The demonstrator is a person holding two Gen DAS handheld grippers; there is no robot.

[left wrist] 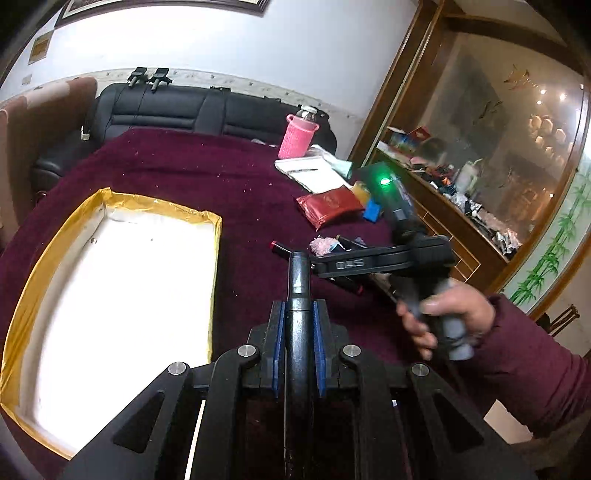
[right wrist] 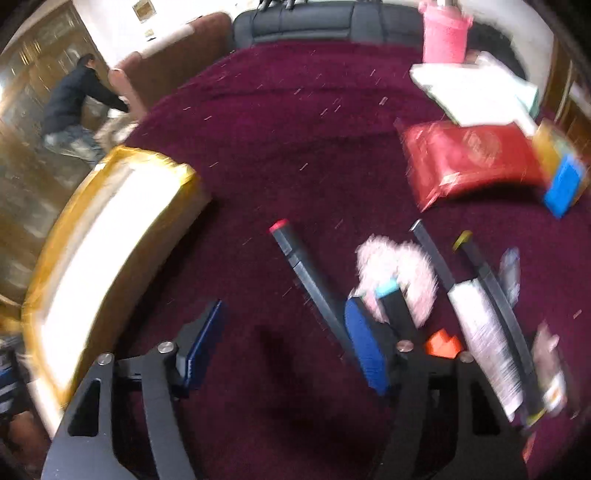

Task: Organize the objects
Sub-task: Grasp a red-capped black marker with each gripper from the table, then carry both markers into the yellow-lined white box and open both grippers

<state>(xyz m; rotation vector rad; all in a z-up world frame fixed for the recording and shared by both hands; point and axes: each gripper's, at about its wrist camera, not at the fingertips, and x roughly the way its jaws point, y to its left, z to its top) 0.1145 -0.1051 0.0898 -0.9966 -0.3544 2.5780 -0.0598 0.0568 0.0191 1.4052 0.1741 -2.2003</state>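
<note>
My left gripper [left wrist: 298,310] is shut on a black marker [left wrist: 298,280] that sticks out forward over the maroon tablecloth. To its left lies a shallow box [left wrist: 155,205] with a yellow taped rim and a white inside. In the right wrist view my right gripper [right wrist: 284,314] stands open above the cloth. A dark marker with a red cap [right wrist: 295,254] lies between its blue pads, close to the right finger [right wrist: 364,347], and neither pad presses on it. Just beyond are a pink fluffy item [right wrist: 399,266], a yellow-capped marker [right wrist: 484,273] and a white tube [right wrist: 484,332].
A red packet [right wrist: 469,158], a blue block [right wrist: 563,188], a white notepad [right wrist: 472,92] and a pink bottle [right wrist: 443,33] sit farther back on the right. The box [right wrist: 110,206] lies left. A black sofa [left wrist: 166,107] stands behind the table. A person crouches at far left [right wrist: 70,107].
</note>
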